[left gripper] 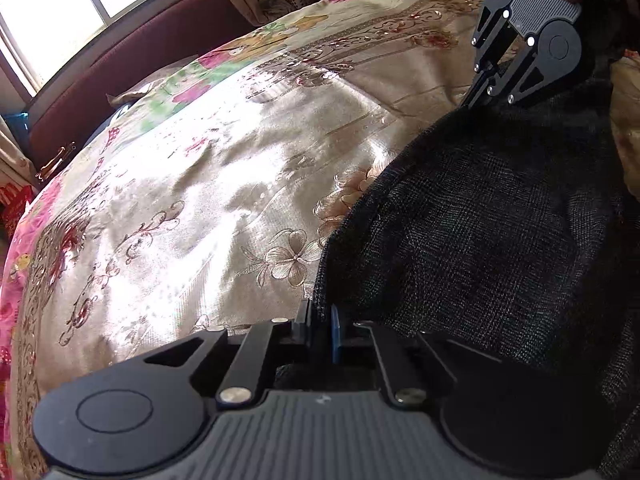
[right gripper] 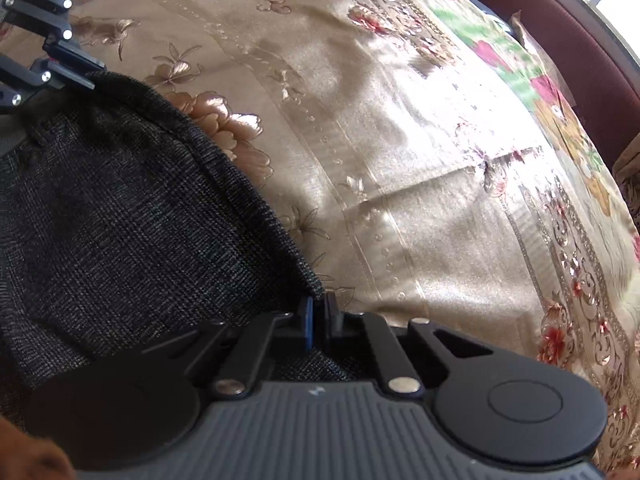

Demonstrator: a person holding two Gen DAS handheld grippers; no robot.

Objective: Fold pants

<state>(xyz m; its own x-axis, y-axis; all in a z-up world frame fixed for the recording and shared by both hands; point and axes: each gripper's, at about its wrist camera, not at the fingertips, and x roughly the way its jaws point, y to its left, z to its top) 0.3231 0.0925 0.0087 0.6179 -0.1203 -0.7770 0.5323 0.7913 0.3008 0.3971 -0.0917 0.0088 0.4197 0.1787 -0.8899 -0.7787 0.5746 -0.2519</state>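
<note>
The dark grey woven pants (left gripper: 500, 216) hang stretched between my two grippers above the bed. My left gripper (left gripper: 320, 320) is shut on one corner of the pants' edge. My right gripper (right gripper: 319, 316) is shut on the other corner; the pants (right gripper: 120, 216) fill the left of its view. In the left wrist view the right gripper (left gripper: 474, 102) shows at the top right, pinching the far corner. In the right wrist view the left gripper (right gripper: 70, 80) shows at the top left, pinching the fabric. The lower part of the pants is hidden.
A shiny beige bedspread with flower patterns (left gripper: 208, 184) covers the bed below. A dark red headboard (left gripper: 120, 76) and a bright window (left gripper: 52, 12) lie beyond it. Pink floral bedding (left gripper: 16, 280) is at the left edge.
</note>
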